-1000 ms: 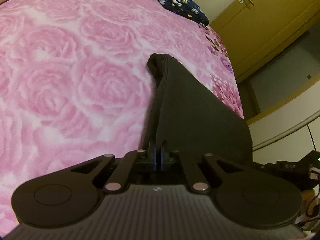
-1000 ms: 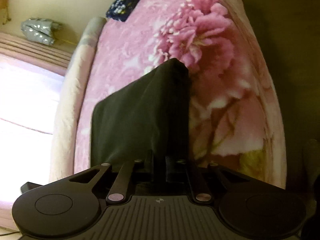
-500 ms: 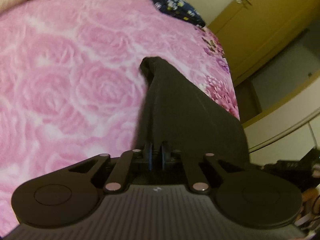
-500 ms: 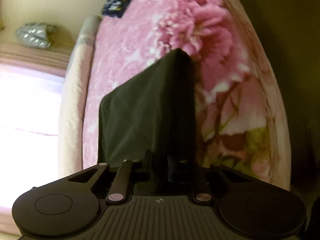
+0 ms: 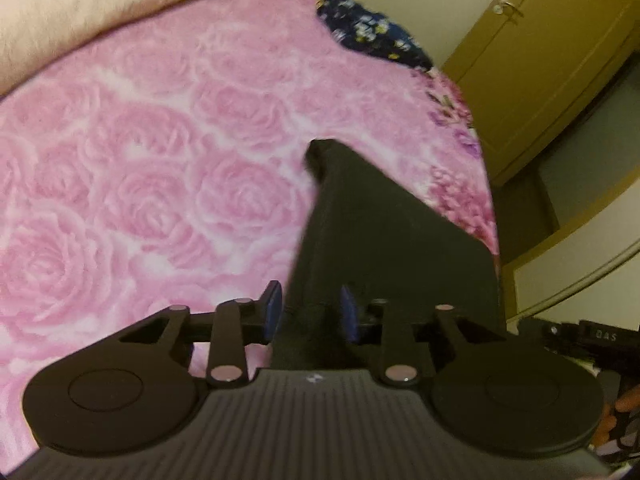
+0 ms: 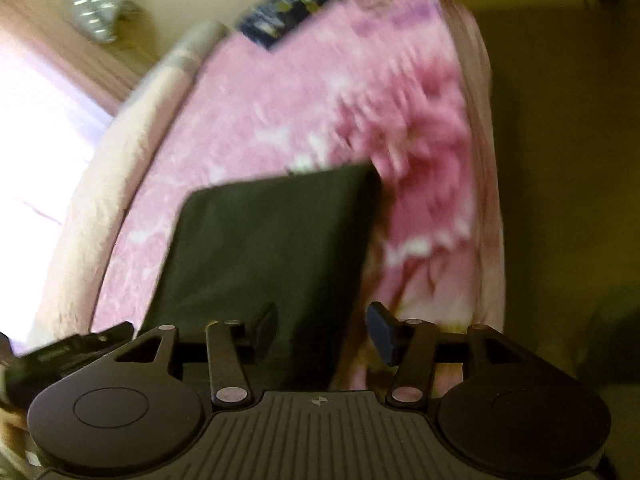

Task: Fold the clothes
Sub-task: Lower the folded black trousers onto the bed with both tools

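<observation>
one black garment; two grippers, opening: left gripper | right gripper

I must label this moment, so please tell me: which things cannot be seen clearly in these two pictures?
- Black garment: near edge hidden behind both gripper bodies, both views.
- Dark patterned cloth: smeared by motion blur, right wrist view.
- Silver object: blurred, unidentifiable, right wrist view.
- Cupboard: cut off by the edge, left wrist view.

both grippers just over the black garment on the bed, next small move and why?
Probably lift both clear. The left hand-held gripper and right hand-held gripper have jaws opening, pads off the cloth, and the black garment lies folded flat on the pink blanket. That fold looks placed.
</observation>
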The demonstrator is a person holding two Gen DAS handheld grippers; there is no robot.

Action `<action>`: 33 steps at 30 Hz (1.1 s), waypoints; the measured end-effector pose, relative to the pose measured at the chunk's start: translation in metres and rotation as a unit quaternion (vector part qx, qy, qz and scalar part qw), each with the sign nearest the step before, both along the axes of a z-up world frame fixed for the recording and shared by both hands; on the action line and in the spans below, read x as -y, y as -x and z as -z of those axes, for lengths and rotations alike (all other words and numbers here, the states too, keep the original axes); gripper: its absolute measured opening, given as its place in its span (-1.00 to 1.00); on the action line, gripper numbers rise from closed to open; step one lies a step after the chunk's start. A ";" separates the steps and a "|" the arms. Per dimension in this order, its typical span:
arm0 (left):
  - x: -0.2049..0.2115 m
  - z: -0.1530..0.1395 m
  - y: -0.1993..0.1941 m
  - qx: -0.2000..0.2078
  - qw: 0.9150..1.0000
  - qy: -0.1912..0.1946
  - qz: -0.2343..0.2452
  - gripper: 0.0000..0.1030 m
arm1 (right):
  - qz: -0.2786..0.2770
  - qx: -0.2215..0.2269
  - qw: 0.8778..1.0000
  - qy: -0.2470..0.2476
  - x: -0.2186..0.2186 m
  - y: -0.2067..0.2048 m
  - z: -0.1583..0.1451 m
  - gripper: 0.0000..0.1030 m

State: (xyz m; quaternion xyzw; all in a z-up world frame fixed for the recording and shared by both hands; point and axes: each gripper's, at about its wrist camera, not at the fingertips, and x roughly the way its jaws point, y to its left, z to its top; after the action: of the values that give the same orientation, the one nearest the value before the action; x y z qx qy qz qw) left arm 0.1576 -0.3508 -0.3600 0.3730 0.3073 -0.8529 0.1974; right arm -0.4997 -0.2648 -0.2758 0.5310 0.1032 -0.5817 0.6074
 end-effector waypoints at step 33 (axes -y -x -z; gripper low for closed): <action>-0.115 -0.086 0.005 0.207 0.974 -0.023 -0.092 -0.69 | -0.310 -0.103 0.942 -0.080 0.002 -0.045 -0.091 -0.27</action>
State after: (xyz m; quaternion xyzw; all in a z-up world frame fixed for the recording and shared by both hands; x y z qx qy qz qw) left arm 0.1523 -0.2353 -0.2736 0.5159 0.3121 -0.7282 0.3258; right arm -0.4550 -0.2671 -0.1853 0.4569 0.3709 -0.4054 0.6995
